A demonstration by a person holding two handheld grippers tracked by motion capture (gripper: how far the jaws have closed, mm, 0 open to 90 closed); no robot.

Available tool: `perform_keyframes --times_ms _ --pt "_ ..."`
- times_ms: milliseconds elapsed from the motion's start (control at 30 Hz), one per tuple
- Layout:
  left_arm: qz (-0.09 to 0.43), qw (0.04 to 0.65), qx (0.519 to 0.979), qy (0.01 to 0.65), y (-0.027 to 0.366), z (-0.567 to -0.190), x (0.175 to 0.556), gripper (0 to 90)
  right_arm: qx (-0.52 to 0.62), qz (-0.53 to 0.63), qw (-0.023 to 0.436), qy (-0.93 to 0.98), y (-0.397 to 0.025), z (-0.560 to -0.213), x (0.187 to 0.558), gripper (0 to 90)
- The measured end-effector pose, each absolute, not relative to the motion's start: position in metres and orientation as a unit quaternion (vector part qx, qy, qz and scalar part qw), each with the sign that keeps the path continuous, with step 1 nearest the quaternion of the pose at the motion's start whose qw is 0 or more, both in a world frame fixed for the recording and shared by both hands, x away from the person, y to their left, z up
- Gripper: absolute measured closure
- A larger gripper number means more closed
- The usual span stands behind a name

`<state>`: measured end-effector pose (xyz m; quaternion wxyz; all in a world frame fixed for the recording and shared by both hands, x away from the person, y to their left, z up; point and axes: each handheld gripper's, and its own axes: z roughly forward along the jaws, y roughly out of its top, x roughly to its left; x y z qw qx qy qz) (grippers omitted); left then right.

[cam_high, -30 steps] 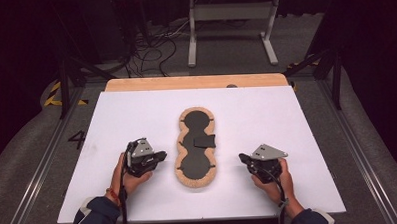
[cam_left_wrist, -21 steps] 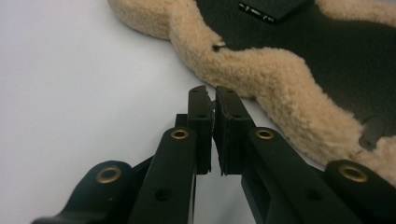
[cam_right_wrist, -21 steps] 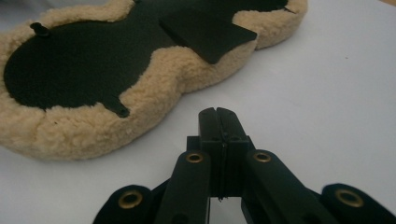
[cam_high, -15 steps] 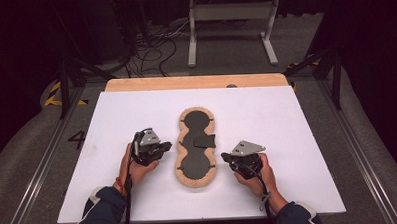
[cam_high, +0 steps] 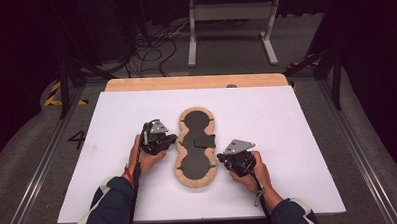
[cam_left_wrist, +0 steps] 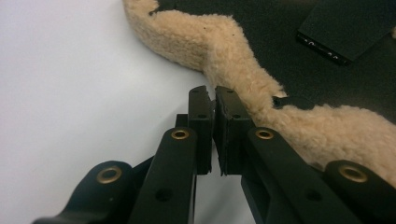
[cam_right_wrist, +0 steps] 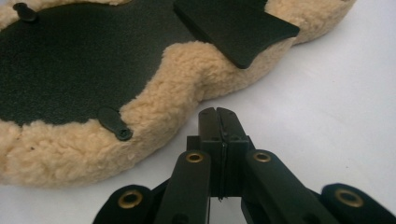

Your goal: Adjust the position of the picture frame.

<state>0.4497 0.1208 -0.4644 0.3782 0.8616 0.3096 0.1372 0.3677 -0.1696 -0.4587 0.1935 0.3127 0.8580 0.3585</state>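
The fleece-edged pad, a peanut-shaped piece with a black face and a tan woolly border, lies flat in the middle of the white counter, its long axis running away from the person. A black flap rests across its narrow waist, one end reaching over the right-hand border. Judging from how things lie, the work on the pad has not really begun: nothing is lifted, folded or gripped, and both grippers are only closing in on the waist from either side, so the grasp and whatever follows it are left to do. The left gripper sits just at the pad's left edge; in the left gripper view its fingers stand almost together, with only a thin slit between them, holding nothing, the tip of the far one right against or just short of the woolly border. The right gripper is near the pad's right edge, below the flap; in the right gripper view its fingers are pressed fully together, empty, with a small strip of bare counter between them and the fleece. In the high view each hand wraps its gripper from behind, left and right.
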Motion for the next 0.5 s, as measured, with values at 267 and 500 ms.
perform_keyframes --times_ms 267,500 --pt "0.126 0.379 0.86 0.317 0.117 -0.4641 0.4563 87.1 0.297 0.356 0.187 0.866 -0.1617 -0.4589 0.3637 90.0" --pt "0.126 0.371 0.865 0.312 0.1128 -0.4623 0.4598 89.7 0.298 0.357 0.183 0.866 -0.1612 -0.459 0.3632 90.0"
